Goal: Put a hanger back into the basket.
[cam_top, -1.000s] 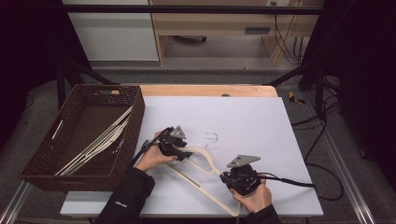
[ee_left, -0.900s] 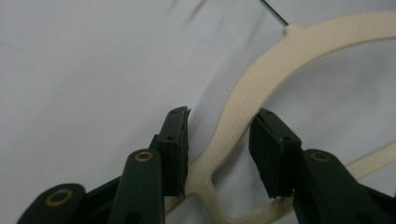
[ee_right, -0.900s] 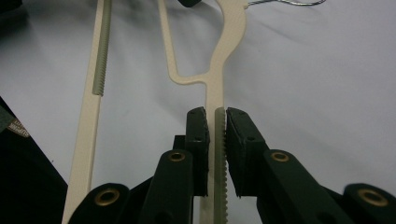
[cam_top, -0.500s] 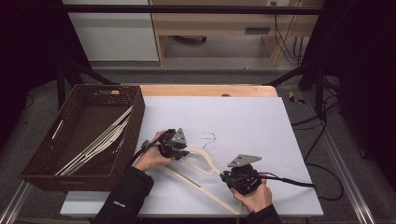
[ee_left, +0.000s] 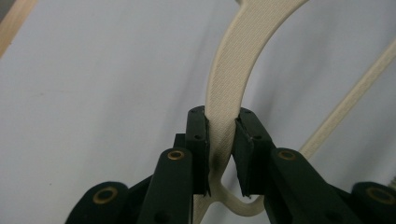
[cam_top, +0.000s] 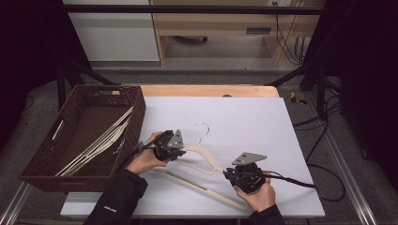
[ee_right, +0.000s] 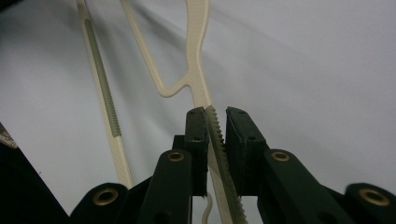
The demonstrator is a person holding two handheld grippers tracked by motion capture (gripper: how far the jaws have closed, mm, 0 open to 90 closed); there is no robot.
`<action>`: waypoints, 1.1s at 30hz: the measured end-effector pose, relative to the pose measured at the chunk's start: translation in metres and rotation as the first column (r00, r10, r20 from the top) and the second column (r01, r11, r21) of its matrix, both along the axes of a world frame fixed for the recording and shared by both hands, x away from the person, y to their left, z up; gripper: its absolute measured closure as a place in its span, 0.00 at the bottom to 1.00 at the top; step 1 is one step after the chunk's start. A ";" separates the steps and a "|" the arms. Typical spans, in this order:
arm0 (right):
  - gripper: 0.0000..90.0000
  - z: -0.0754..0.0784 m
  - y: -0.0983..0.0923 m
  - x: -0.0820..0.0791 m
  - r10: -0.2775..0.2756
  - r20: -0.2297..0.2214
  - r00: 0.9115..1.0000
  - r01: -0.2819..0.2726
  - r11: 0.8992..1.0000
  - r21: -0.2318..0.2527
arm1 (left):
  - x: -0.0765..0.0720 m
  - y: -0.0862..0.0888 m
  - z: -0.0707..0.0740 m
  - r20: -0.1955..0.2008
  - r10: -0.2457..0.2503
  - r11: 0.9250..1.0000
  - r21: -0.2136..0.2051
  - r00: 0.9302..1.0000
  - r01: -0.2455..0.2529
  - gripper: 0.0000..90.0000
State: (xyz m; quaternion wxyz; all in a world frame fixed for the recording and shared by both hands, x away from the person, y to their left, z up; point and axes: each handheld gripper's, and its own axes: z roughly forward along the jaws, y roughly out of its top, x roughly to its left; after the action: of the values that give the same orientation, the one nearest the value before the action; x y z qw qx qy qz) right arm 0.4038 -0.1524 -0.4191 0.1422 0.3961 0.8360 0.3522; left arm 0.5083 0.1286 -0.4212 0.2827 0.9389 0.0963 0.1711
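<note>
High view: cream hanger [cam_top: 202,161] lies across the white tabletop [cam_top: 263,126], wire hook toward the far side; left claw [cam_top: 174,149] on its left shoulder, right claw [cam_top: 231,174] on the right arm; wicker basket [cam_top: 44,154] with more hangers [cam_top: 96,143] sits left of the sheet. Left gripper view: left claw [ee_left: 223,149] jaws have just been closing, now clenched on the hanger [ee_left: 229,84] arm just above its end loop. Right gripper view: right claw [ee_right: 215,144] clamped on the hanger [ee_right: 198,70] where its notched edge runs; lower bar off to the left.
</note>
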 end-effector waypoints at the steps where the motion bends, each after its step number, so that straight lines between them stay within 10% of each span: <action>1: 0.87 0.001 0.000 0.000 -0.010 -0.006 1.000 0.010 1.000 0.009 | -0.002 0.001 0.001 -0.001 0.007 1.000 -0.011 1.000 -0.007 0.85; 17: 0.57 0.016 -0.013 0.001 -0.011 0.098 0.995 0.001 0.995 0.099 | -0.022 0.000 0.018 0.026 0.127 0.991 -0.048 0.992 -0.126 0.86; 24: 0.34 0.027 -0.025 0.000 -0.012 0.170 0.985 -0.015 0.987 0.158 | -0.031 0.004 0.032 0.023 0.229 0.969 -0.099 0.973 -0.226 0.87; 33: 0.29 0.035 -0.035 -0.003 -0.032 0.200 0.979 -0.001 0.987 0.162 | -0.045 0.007 0.055 0.023 0.317 0.932 -0.195 0.948 -0.307 0.97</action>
State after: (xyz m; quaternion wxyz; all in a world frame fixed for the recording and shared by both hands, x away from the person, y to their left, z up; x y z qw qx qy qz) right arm 0.4012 -0.1878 -0.3844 0.1965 0.3750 0.7828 0.4561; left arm 0.4630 0.1351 -0.3662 0.3421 0.8757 0.2521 0.2293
